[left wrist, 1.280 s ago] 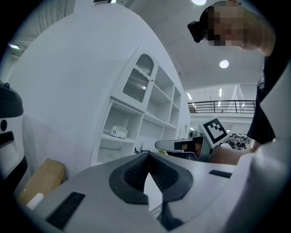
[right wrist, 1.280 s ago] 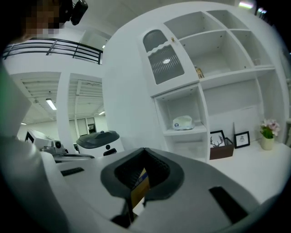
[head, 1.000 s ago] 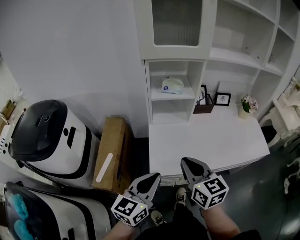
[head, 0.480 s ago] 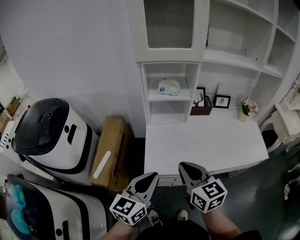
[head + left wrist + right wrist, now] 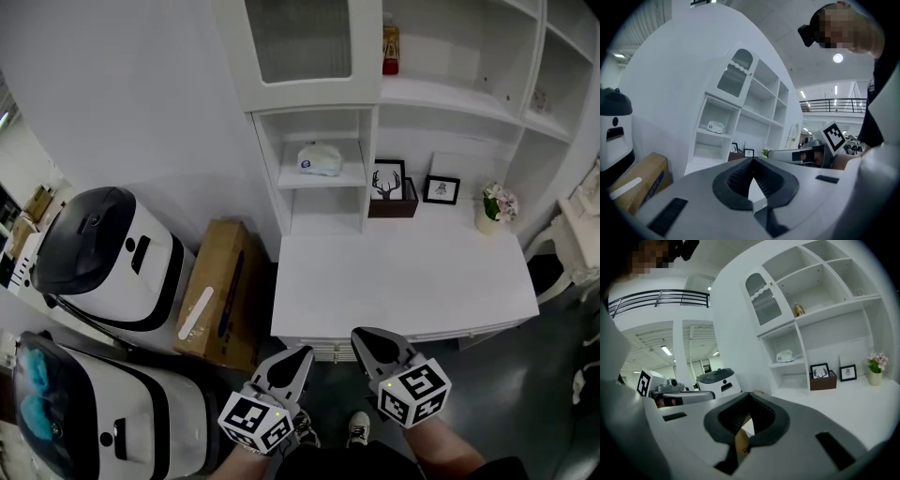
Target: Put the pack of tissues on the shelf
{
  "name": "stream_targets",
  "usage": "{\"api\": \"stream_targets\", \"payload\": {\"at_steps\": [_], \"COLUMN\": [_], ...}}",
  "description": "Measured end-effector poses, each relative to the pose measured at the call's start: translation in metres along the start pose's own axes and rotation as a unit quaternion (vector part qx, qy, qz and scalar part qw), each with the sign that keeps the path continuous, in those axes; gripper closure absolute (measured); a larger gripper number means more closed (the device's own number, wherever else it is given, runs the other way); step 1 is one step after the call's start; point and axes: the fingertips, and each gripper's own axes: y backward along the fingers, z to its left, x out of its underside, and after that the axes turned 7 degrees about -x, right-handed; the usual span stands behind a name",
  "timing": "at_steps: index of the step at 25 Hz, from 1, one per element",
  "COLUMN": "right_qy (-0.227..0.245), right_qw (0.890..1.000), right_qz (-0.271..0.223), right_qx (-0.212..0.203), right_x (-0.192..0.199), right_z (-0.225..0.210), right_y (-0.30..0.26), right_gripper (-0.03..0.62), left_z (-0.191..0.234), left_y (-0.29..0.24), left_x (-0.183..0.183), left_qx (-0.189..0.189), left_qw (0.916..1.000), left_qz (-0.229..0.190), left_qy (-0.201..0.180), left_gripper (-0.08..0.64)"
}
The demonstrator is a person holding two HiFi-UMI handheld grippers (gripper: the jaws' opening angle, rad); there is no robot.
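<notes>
**Hand-held grippers.** The left hand-held gripper [image 5: 302,353] and the right hand-held gripper [image 5: 362,334] are both held low and close to the person's body, short of the near edge of the white surface [image 5: 403,277]. Each gripper's own view shows its jaws pressed together at the tips with nothing pinched. Only background shows through the hollow behind the tips.

**Task item.** The pack of tissues [image 5: 320,158] lies on the shelf [image 5: 354,176], in the small open compartment below the glazed cabinet door. It is ahead of and above both grippers and well apart from them, with the whole depth of the surface in between. Neither gripper touches it.

**Governing relation.**
- The pack sits almost straight ahead of the left hand-held gripper, and forward and to the left of the right one.
- Its long axis appears to run side to side, roughly parallel to the shelf's front edge. Its broad face is down and it looks domed on top.
- On that layout the left gripper is judged marginally better aligned, though the difference in reach is slight.

**Surroundings.**
- Framed pictures [image 5: 386,181] stand just right of the compartment.
- A cardboard box [image 5: 214,295] leans on the floor to the left of the left gripper.

**Assessment.** The pack already rests on a shelf, so the placement looks complete or not under way. Any approach would need a long forward and upward reach over the surface.
</notes>
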Motion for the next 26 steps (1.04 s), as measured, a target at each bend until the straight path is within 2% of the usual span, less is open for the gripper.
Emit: {"api": "stream_targets", "payload": {"at_steps": [13, 26], "right_qy": [0.003, -0.002], "right_qw": [0.999, 0.999], "right_qz": [0.006, 0.000], "right_qx": [-0.034, -0.043], "right_x": [0.011, 0.012], "right_z": [-0.021, -0.035], "right_y": [0.043, 0.061], "right_gripper": [0.589, 0.589], "left_z": [-0.054, -0.075], "left_y": [-0.018, -0.028], "left_x": [0.015, 0.018], "left_qx": [-0.023, -0.031], "left_qw": [0.9997, 0.9995], "left_qz": [-0.004, 0.000], "left_qy": [0.000, -0.009], "left_gripper": [0.561, 0.561]}}
